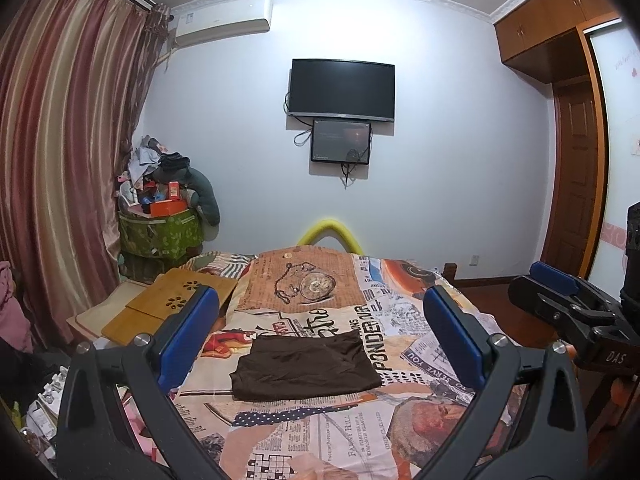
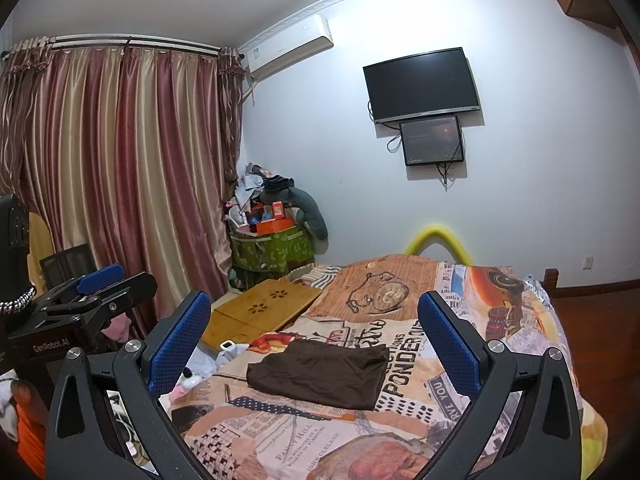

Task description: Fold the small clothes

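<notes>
Both tongs are released and grasp nothing: the left tongs (image 1: 320,328) and right tongs (image 2: 314,332) hang with blue pads spread wide above the bed (image 1: 400,432), apart from the cloth. Between them a small brown garment (image 1: 306,366) lies flat on the printed bedspread, already a neat rectangle. The folding looks finished or nearly so; at most one more fold may remain.
</notes>
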Demonstrator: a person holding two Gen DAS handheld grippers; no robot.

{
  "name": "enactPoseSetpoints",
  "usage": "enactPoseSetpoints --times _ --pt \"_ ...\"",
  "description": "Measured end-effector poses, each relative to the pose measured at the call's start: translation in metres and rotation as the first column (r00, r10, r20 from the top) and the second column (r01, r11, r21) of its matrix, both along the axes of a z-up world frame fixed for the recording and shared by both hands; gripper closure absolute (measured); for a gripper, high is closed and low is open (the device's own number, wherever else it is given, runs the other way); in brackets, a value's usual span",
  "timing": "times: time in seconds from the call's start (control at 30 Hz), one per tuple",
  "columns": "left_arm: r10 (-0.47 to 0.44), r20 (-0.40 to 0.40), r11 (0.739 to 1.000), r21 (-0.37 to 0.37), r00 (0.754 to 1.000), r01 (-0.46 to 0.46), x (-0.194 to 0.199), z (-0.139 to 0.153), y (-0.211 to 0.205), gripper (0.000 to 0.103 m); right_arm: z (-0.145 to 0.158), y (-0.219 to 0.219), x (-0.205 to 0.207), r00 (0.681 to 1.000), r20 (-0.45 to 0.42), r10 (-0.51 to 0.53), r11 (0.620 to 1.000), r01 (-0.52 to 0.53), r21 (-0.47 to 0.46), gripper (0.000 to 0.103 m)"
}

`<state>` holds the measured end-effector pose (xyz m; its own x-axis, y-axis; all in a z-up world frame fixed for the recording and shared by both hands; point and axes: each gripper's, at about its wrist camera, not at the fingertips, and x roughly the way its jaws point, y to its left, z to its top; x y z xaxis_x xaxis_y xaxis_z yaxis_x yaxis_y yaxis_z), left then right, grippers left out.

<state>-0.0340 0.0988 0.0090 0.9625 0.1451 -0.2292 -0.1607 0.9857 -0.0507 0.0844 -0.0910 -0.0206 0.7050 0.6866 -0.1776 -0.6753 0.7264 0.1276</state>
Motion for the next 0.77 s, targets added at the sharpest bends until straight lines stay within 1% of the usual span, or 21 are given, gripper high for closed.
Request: enactPoseSetpoints --times 0.23,0.77 --pt "-0.005 0.002 1.000 -0.001 1.000 0.005 0.0007 -0.0001 0.0000 0.000 -0.0007 0.0010 0.0013 1.000 -0.008 0.002 1.000 -0.002 -0.003 0.000" --pt "-0.023 -0.025 0.999 -0.024 0.999 0.022 0.0077 -0.0062 0.0048 0.000 -0.0056 0.0054 0.0032 0.999 -0.032 0.008 1.000 -0.008 -0.012 0.000"
